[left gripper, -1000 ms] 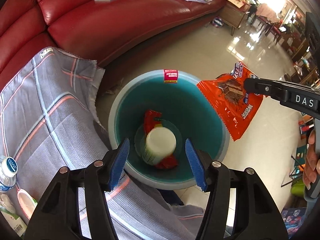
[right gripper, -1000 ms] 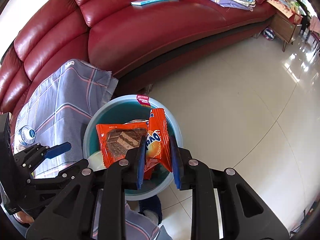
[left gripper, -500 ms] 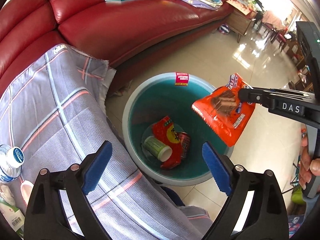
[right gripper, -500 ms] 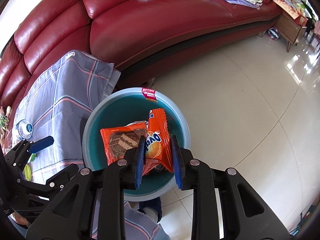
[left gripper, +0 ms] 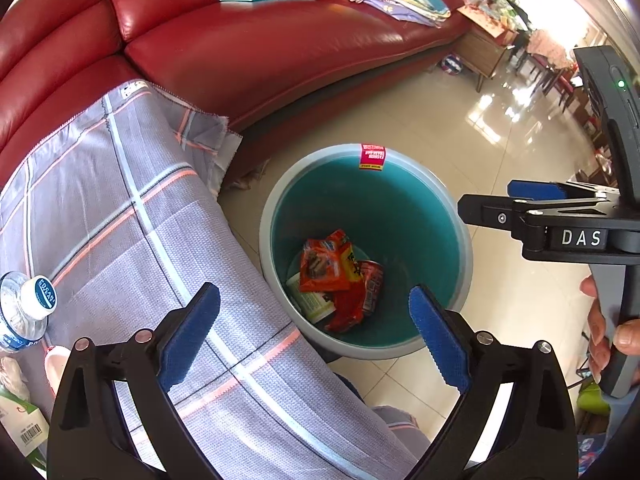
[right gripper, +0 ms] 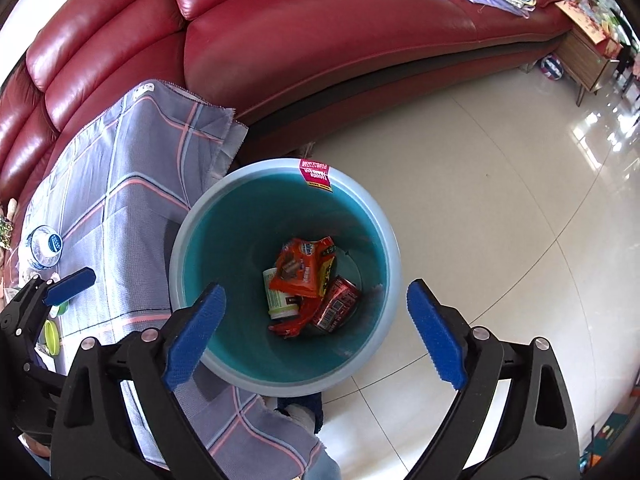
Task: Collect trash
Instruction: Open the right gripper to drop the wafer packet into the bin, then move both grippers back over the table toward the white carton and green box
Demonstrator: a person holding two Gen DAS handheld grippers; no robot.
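Observation:
A teal trash bin (left gripper: 452, 240) (right gripper: 384, 240) stands on the tiled floor beside the table. Inside lie an orange wafer wrapper (left gripper: 320, 266) (right gripper: 298, 268), a white cup (left gripper: 310, 302) (right gripper: 276, 300), a red can (left gripper: 372, 284) (right gripper: 336, 302) and a red wrapper (left gripper: 346, 312). My left gripper (left gripper: 314, 336) is open and empty above the bin's near rim. My right gripper (right gripper: 316, 336) is open and empty above the bin; it shows from the side in the left wrist view (left gripper: 532, 200).
A checked grey cloth (left gripper: 132, 220) (right gripper: 120, 200) covers the table left of the bin. A water bottle (left gripper: 28, 304) (right gripper: 46, 246) and small items sit at its left edge. A red leather sofa (left gripper: 260, 40) (right gripper: 340, 40) runs behind, with a book and folded clothes.
My right gripper opened and the orange wafer wrapper dropped into the bin onto the other trash. My left gripper opened wider and drew back from the bin.

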